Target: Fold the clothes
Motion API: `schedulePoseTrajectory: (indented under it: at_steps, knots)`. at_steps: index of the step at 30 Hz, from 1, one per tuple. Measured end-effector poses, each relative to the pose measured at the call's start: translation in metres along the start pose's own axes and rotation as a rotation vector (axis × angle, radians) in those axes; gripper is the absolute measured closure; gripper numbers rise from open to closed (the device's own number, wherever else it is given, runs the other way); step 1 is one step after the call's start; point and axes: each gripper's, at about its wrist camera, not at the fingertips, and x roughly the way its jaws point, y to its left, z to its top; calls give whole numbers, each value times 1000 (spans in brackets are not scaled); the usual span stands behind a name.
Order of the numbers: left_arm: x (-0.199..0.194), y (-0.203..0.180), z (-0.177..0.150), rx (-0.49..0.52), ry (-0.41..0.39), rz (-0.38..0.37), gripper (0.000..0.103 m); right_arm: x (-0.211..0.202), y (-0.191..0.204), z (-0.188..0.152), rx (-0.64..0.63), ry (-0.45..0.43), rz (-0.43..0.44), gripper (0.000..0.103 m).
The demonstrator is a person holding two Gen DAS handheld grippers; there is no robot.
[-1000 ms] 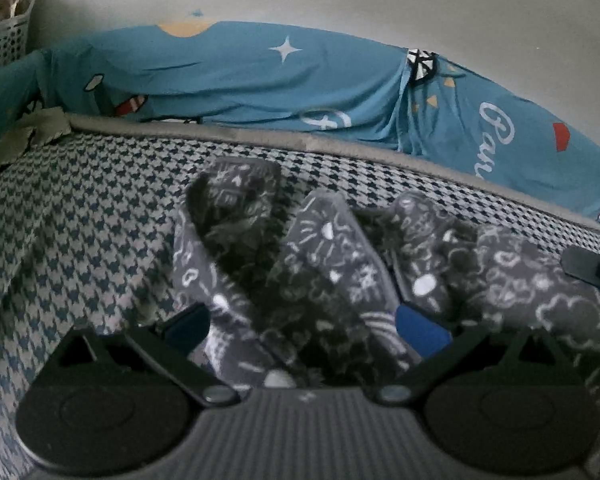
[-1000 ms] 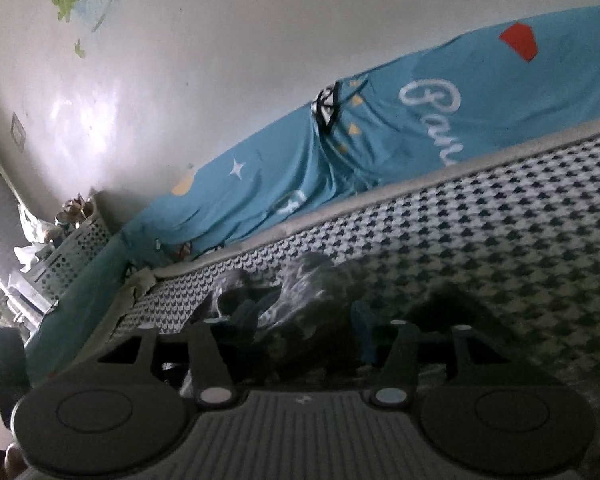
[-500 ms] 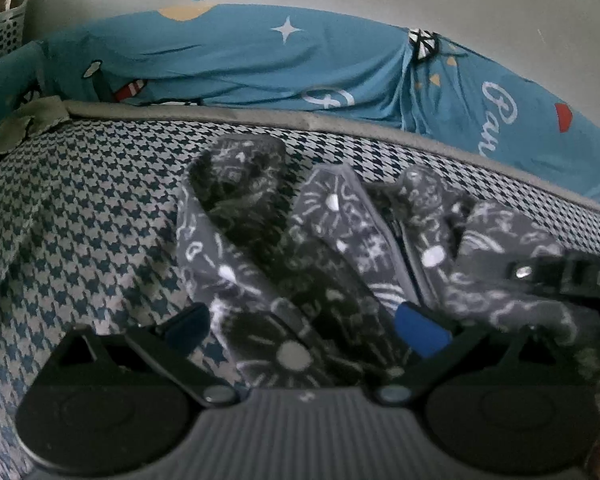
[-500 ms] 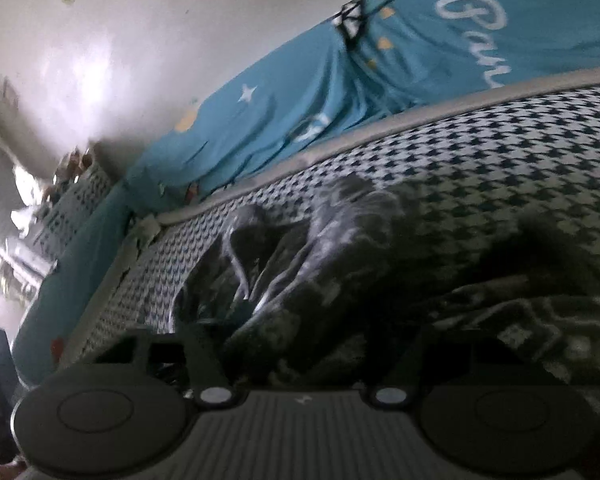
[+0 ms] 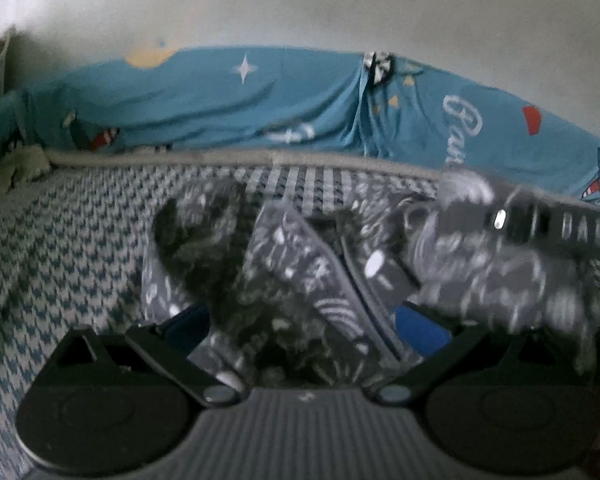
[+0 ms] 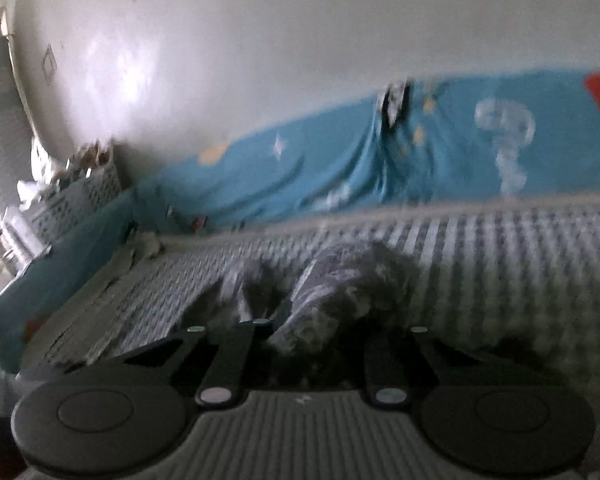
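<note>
bunched dark patterned garment (image 5: 300, 280) on houndstooth bed cover (image 5: 60, 248) | left gripper (image 5: 300, 320) spread wide, straddling cloth, probably lining up | right gripper (image 5: 500, 220) closing on garment edge, likely to lift for folding

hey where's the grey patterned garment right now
In the left wrist view, the garment lies crumpled on the houndstooth cover, centre frame, in front of the blue sheet by the wall.

Pale plain wall (image 6: 300, 60) behind, glossy with a patch of reflected light at left. Along its foot a blue printed sheet (image 5: 260, 108) — stars, white lettering. In front, houndstooth cover (image 5: 60, 240), grey-edged. Far left, white lattice basket (image 6: 80, 196) — dim light overall.
</note>
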Motion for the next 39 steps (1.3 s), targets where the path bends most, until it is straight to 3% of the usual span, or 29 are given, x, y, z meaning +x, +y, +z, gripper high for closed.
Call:
schedulePoseTrajectory:
  at_steps: [9, 17, 21, 25, 30, 32, 34, 36, 39]
  knots:
    - [6, -14, 34, 10, -73, -19, 0, -11, -43, 62, 60, -255, -172, 89]
    - [44, -15, 62, 7, -60, -11, 0, 1, -84, 92, 69, -341, -326, 89]
    - [58, -12, 65, -15, -37, -10, 0, 18, -97, 91, 75, -305, -375, 88]
    - [65, -8, 59, -26, -7, -10, 0, 21, -115, 85, 126, -220, -380, 70]
    - [70, -3, 49, -50, 32, -28, 0, 8, -123, 83, 167, -195, -362, 65]
    - [70, -1, 47, -63, 39, -31, 0, 4, -124, 84, 180, -180, -341, 58]
    - [70, 0, 46, -62, 37, -27, 0, 2, -122, 83, 181, -149, -316, 41]
    - [70, -1, 44, -64, 44, -31, 0, 6, -121, 80, 154, -93, -331, 33]
    - [70, -1, 41, -65, 52, -37, 0, 10, -122, 73, 123, -18, -367, 33]
